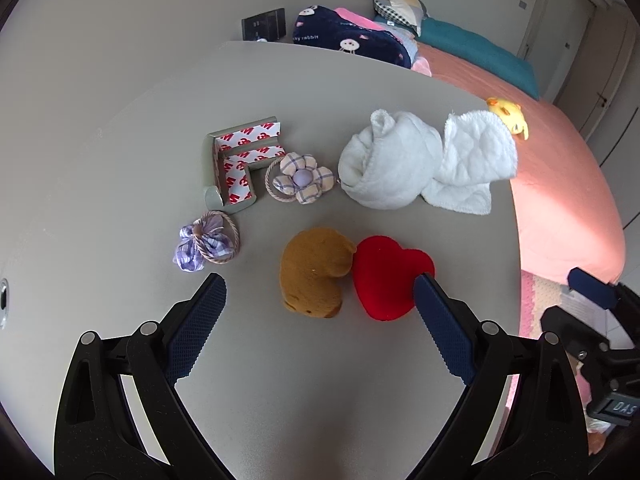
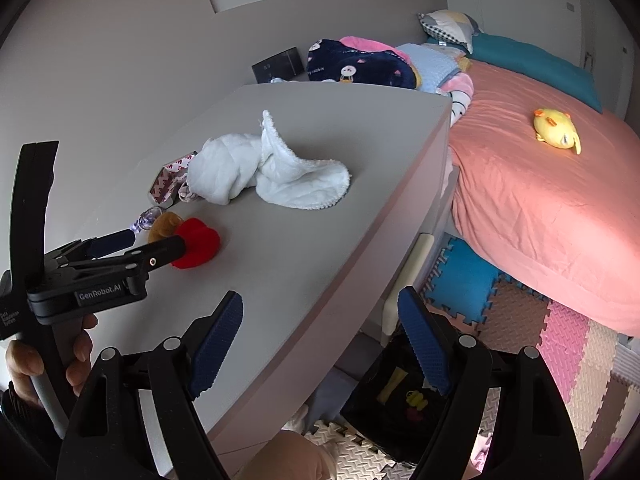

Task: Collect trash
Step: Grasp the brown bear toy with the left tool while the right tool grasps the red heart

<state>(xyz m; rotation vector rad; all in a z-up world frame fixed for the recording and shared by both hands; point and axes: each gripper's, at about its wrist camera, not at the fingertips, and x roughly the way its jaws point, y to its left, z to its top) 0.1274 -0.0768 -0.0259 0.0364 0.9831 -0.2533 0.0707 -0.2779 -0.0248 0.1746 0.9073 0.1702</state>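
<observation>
On the grey table (image 1: 120,128) lie a brown plush (image 1: 314,270), a red plush heart (image 1: 388,272), two purple checked fabric flowers (image 1: 302,178) (image 1: 208,246), an L-shaped grey piece with red-printed tape backing (image 1: 236,160) and a crumpled white towel (image 1: 420,160). My left gripper (image 1: 320,292) is open and empty, its jaws spread on either side of the brown plush and heart; it also shows in the right wrist view (image 2: 156,244). My right gripper (image 2: 320,312) is open and empty, over the table's right edge (image 2: 384,216), above a black bag (image 2: 396,400) on the floor.
A bed with a pink sheet (image 2: 540,184) stands right of the table, with a yellow plush chick (image 2: 558,130), blankets (image 2: 360,64) and pillows on it. Coloured foam mats (image 2: 560,344) cover the floor. A dark panel (image 1: 264,24) is on the wall.
</observation>
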